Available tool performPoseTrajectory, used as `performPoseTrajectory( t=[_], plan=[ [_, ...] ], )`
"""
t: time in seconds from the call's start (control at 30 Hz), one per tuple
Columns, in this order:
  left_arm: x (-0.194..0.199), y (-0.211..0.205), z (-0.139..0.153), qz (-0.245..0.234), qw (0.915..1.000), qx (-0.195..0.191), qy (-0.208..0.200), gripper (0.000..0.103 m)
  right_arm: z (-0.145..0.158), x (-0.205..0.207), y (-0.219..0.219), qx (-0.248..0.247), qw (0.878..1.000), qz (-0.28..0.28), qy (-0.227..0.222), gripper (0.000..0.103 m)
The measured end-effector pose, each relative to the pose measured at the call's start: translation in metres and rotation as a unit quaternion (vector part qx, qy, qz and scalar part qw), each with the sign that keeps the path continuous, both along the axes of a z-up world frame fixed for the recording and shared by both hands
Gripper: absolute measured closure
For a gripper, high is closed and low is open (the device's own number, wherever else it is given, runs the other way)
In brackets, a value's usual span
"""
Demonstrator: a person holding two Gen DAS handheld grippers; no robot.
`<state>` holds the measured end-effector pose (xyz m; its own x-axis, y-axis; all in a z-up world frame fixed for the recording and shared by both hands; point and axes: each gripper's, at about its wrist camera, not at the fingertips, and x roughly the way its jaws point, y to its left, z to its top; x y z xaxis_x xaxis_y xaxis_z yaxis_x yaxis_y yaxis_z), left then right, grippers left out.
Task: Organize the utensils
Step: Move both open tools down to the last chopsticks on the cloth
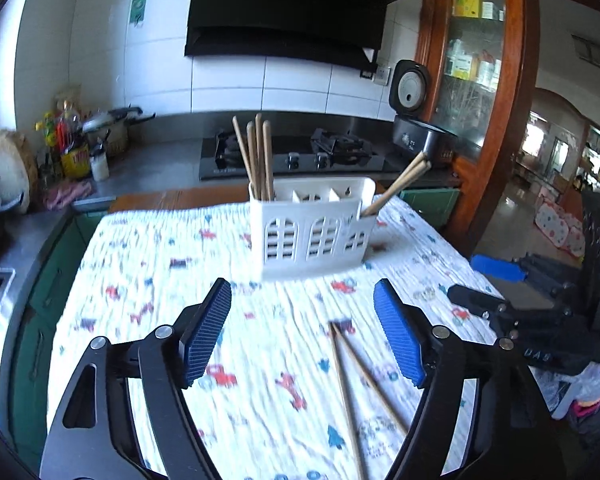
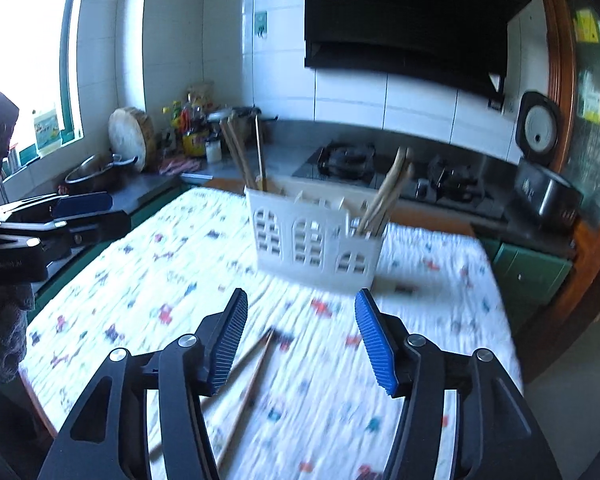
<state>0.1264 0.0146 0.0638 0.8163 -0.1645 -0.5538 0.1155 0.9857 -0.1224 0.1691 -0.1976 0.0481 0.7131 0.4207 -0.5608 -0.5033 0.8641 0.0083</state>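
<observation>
- Chopsticks (image 1: 356,380): 2 loose ones lie on the printed cloth (image 1: 160,280), crossed near their far tips, in front of the white holder (image 1: 312,232).
- White holder stands on the cloth toward the far side of the table; several chopsticks stand upright in its left compartment (image 1: 258,156), and a few lean outward from the small right compartment (image 1: 396,186).
- Left gripper (image 1: 302,328) has its blue pads wide apart and holds nothing; the loose pair lies below it, closer to its right pad.
- Right gripper (image 2: 300,340) is also spread apart and empty; in its view the loose pair (image 2: 256,376) lies near its left pad.
- Step in hand, as I judge: the reach for the last 2 chopsticks, with most of the sorting already done.
- Next move calls for lowering one gripper over the pair, with the pads on both sides of the sticks, closing on them, then lifting and dropping them into a compartment.
- Both views are blurred, so fine contact cannot be told.
</observation>
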Motion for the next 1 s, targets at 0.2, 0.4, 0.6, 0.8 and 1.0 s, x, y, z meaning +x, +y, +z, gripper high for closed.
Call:
performPoseTrajectory(
  t=[0.2, 0.4, 0.6, 0.8, 1.0],
  plan=[
    [-0.018, 0.01, -0.032, 0.031, 0.9993, 0.003, 0.021, 0.024, -0.042, -0.02, 0.005, -0.004, 0.999, 0.002, 0.043, 0.043],
    [-0.029, 0.02, -0.063, 0.056, 0.9975, -0.002, 0.044, 0.02, -0.078, -0.043, 0.016, -0.012, 0.997, 0.009, 0.074, 0.039],
    [-0.037, 0.033, -0.086, 0.076, 0.9944, -0.022, 0.069, 0.02, -0.108, -0.056, 0.024, -0.01, 0.994, 0.015, 0.111, 0.038],
    [-0.046, 0.044, -0.092, 0.095, 0.9922, -0.033, 0.074, 0.02, -0.122, -0.061, 0.03, 0.001, 0.99, 0.016, 0.139, 0.039],
    [-0.052, 0.049, -0.099, 0.107, 0.9905, -0.037, 0.079, 0.02, -0.131, -0.062, 0.036, 0.006, 0.987, 0.016, 0.158, 0.052]
  ],
)
